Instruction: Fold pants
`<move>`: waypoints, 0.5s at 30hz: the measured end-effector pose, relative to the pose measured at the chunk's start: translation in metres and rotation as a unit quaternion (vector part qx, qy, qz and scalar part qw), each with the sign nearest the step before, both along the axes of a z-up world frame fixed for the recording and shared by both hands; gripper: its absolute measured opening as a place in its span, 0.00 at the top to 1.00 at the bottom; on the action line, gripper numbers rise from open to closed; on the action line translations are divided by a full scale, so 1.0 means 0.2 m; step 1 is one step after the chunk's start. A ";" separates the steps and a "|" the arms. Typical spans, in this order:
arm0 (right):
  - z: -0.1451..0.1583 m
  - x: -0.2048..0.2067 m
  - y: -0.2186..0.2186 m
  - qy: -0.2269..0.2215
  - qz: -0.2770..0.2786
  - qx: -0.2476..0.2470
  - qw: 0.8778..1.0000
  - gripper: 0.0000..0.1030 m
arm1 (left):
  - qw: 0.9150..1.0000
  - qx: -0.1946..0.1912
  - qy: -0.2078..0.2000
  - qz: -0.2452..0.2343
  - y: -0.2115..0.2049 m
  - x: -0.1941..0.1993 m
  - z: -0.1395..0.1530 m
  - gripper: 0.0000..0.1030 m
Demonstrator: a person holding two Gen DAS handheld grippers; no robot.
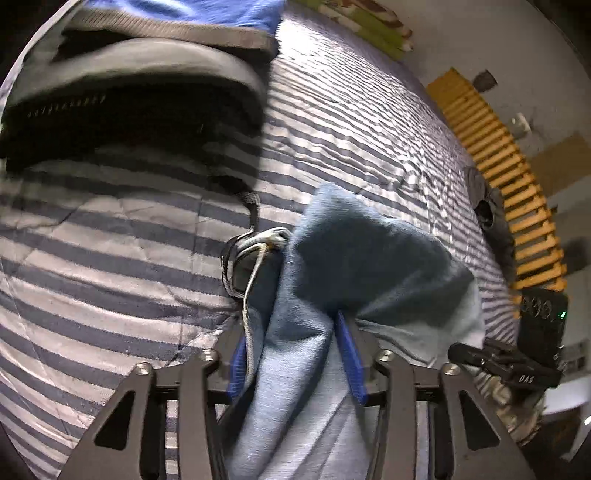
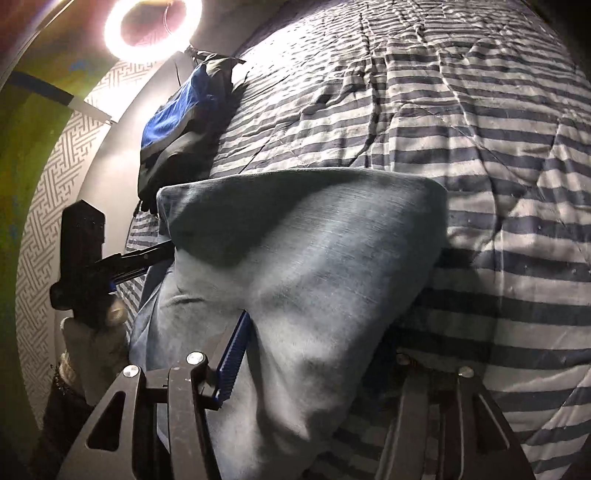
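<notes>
The left wrist view alone shows the drawstring (image 1: 255, 266) at the waist of the light blue pants (image 1: 343, 266) and the slatted wooden frame (image 1: 506, 166) past the bed's edge; the right wrist view alone shows the ring light (image 2: 153, 27) and patterned wall (image 2: 55, 177). Both the left gripper (image 1: 295, 354) and the right gripper (image 2: 314, 354) have their fingers clenched on bunched pants fabric. The pants hang over the striped quilt (image 2: 498, 147) covering the bed, near a blue and grey garment (image 2: 177, 122).

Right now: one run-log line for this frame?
step: mid-fold | left gripper: shut on pants | right gripper: shut on pants | surface: striped bedspread | nearby: blue-black bag
</notes>
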State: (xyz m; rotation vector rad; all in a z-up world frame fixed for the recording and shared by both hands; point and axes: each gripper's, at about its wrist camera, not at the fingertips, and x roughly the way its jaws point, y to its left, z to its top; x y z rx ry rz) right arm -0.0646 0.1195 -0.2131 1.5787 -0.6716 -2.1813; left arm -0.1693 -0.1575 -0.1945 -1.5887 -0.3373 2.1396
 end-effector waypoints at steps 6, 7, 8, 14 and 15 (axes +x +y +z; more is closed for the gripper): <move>0.03 0.01 -0.03 0.006 0.006 0.012 1.000 0.80 | 1.000 -0.018 0.013 0.000 0.04 0.02 0.02 0.65; 0.04 0.01 -0.04 0.010 0.006 0.018 1.000 0.81 | 1.000 -0.020 0.016 0.001 0.03 0.03 0.04 0.68; 0.05 0.01 -0.05 0.012 0.005 0.023 1.000 0.82 | 1.000 -0.024 0.020 0.001 0.03 0.04 0.05 0.73; 0.18 0.05 -0.11 0.060 0.023 0.063 0.996 0.86 | 0.998 -0.010 0.053 0.031 -0.03 0.13 0.14 0.83; 0.21 0.05 -0.12 0.070 0.028 0.070 0.995 0.86 | 0.998 -0.005 0.058 0.038 -0.04 0.14 0.16 0.84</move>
